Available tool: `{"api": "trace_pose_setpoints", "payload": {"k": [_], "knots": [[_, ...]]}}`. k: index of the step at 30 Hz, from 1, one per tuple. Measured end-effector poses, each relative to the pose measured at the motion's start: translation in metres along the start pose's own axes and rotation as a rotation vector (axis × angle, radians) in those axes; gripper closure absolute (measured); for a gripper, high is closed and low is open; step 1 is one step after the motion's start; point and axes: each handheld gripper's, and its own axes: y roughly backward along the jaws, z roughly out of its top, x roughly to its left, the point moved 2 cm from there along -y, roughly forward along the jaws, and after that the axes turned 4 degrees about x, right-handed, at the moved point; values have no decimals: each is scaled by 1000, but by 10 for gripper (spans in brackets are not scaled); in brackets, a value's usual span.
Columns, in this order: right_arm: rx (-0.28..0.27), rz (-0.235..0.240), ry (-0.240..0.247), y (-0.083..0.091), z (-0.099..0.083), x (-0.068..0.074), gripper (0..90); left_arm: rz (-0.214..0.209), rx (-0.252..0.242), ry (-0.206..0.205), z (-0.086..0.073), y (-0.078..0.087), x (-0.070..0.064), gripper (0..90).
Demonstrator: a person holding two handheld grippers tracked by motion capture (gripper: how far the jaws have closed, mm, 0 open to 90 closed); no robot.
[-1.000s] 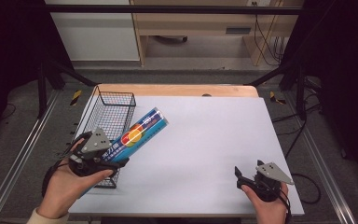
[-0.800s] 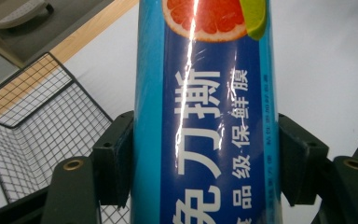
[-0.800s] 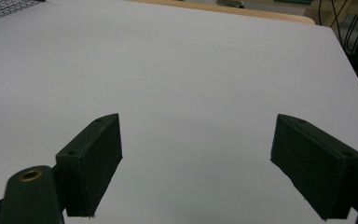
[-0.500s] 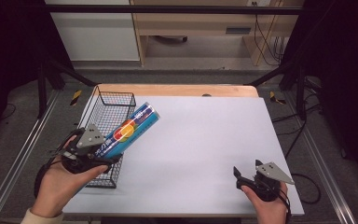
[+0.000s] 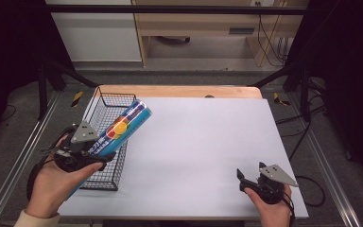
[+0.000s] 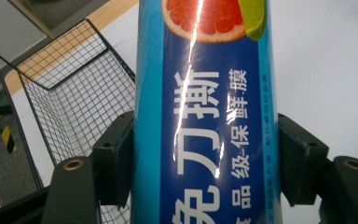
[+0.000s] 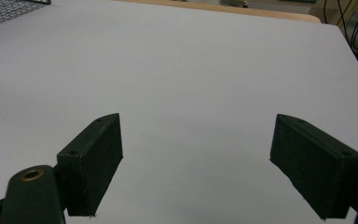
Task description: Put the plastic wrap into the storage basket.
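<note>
A long blue box of cling film [image 5: 119, 129] with a grapefruit picture is held slanted in the air above the black wire basket [image 5: 103, 101] at the table's left. My left gripper [image 5: 87, 149] is shut on the box's lower part; in the left gripper view the box [image 6: 205, 116] is pinched between both pads [image 6: 114, 161]. Near the table's front right, my right gripper [image 5: 246, 178] rests low and open, with bare white table between its jaws in the right gripper view [image 7: 198, 163].
The basket [image 6: 70, 93] looks empty inside. The white table top [image 5: 203, 142] stretches between the two hands, with a wooden edge [image 5: 179, 91] at the back. Metal rails run along both sides of the table.
My left gripper has carried the box leftward and back, from beside the basket to over it. The right gripper has stayed in place.
</note>
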Motion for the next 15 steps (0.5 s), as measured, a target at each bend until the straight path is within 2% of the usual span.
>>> {"api": "trace_pose_setpoints", "payload": {"k": [8, 15], "knots": [[2, -2, -8, -1, 0, -1, 170, 23, 19, 35, 1, -4, 8, 321], [3, -1, -12, -1, -1, -1, 170, 63, 67, 66, 2, -12, 16, 321]]}}
